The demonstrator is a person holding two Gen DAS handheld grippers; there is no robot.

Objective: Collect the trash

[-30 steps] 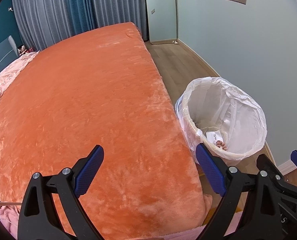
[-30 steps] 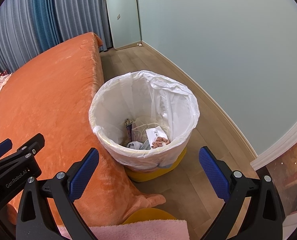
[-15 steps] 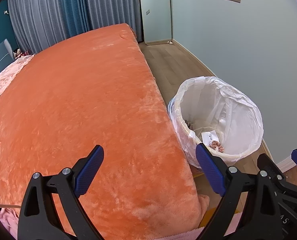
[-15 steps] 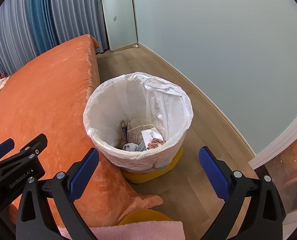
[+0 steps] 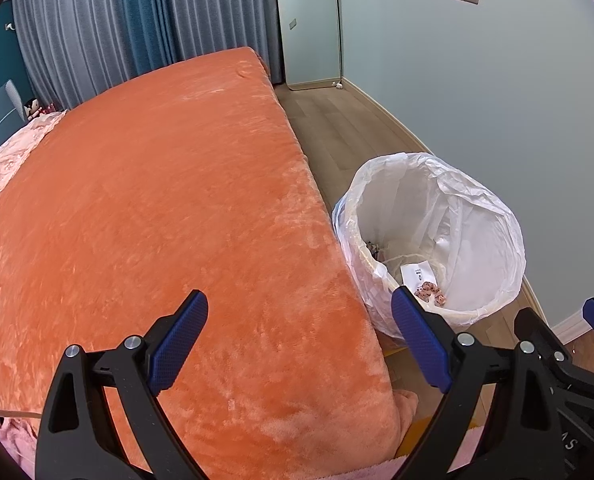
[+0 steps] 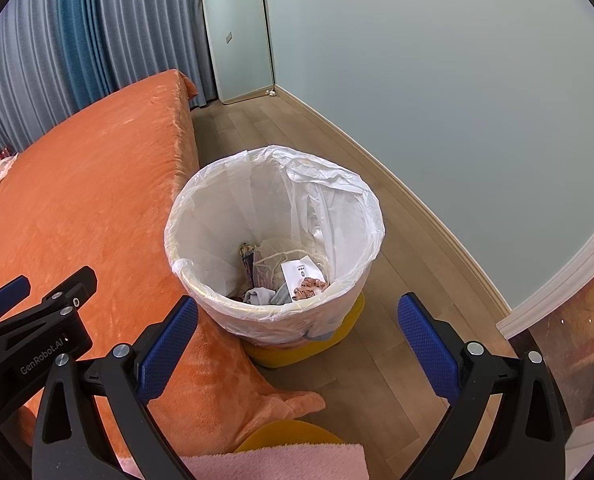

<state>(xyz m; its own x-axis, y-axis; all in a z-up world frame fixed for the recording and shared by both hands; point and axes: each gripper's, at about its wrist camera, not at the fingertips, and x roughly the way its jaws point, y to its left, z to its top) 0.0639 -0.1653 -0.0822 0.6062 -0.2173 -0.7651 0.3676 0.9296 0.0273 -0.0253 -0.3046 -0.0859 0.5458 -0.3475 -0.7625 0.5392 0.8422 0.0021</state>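
Note:
A yellow trash bin with a white plastic liner (image 6: 349, 216) (image 5: 477, 208) stands on the wooden floor beside the bed. Inside lie a white paper slip (image 6: 299, 274) (image 5: 417, 272), a pink crumpled piece (image 6: 311, 286) (image 5: 429, 291) and other scraps. My right gripper (image 6: 297, 344) hangs open above the bin's near rim, with nothing between its fingers. My left gripper (image 5: 299, 344) is open over the orange blanket's near edge, left of the bin, and holds nothing. The right gripper's tip shows at the left wrist view's right edge.
An orange plush blanket (image 5: 157, 200) covers the bed, with pink bedding (image 5: 1, 176) at its far left. Blue-grey curtains (image 5: 117, 20) hang behind. A tall mirror (image 6: 237, 32) leans on the pale wall. A pink towel (image 6: 281, 462) lies near the bottom.
Both grippers have risen and drawn back a little, so the bin looks smaller and sits lower in both views. Both stay open and hold nothing.

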